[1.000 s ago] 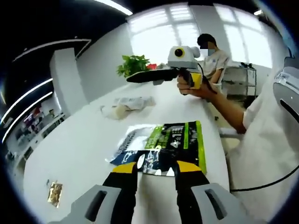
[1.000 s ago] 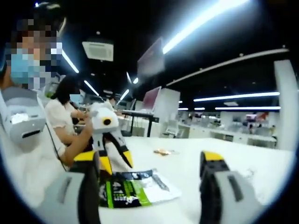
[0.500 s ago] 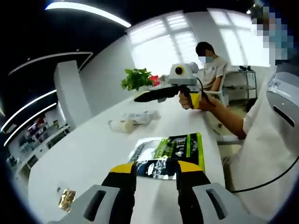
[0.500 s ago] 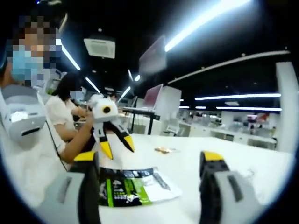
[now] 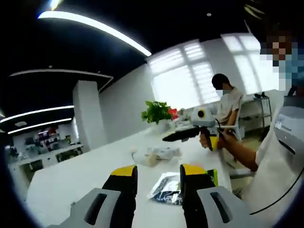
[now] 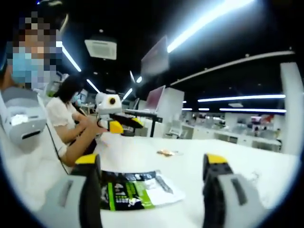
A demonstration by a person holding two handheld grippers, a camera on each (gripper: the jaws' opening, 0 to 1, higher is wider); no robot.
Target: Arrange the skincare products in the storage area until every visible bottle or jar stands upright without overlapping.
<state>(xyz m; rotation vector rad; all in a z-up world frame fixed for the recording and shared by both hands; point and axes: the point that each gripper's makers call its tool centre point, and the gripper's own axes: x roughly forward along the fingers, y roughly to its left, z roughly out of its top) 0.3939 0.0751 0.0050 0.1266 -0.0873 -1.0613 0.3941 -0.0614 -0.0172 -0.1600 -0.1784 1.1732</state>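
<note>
In the left gripper view, the left tongs (image 5: 158, 173) rise from the bottom, level over the white desk (image 5: 80, 168), their yellow-tipped jaws parted by a narrow gap with nothing between them. Just beyond the right jaw tip, partly hidden by it, a flat green-and-black packet (image 5: 167, 187) lies on the desk. Farther off and a little left lies a crumpled clear plastic bag (image 5: 154, 155). No bottle or jar can be made out here; whether either of these holds skincare products cannot be told. The right tongs (image 5: 166, 138) come in from the right, held up in a hand (image 5: 209, 140) above the far part of the desk, their long dark jaws pointing left toward the bag. How far apart they stand cannot be read from this side-on angle.

In the right gripper view, the right tongs (image 6: 152, 161) stand wide open and empty. The packet (image 6: 135, 190) lies flat on the desk just past the left jaw, its long axis running left to right across the line of the jaws, green band to the left. The left tongs (image 6: 137, 122) hover high over the desk beyond it, jaws level and pointing right. A small gold wrapper (image 6: 166, 153) lies far back.

By my reading, both tongs are near the packet, which sits low and ahead of each, so either would have to dip down to reach it.
</note>
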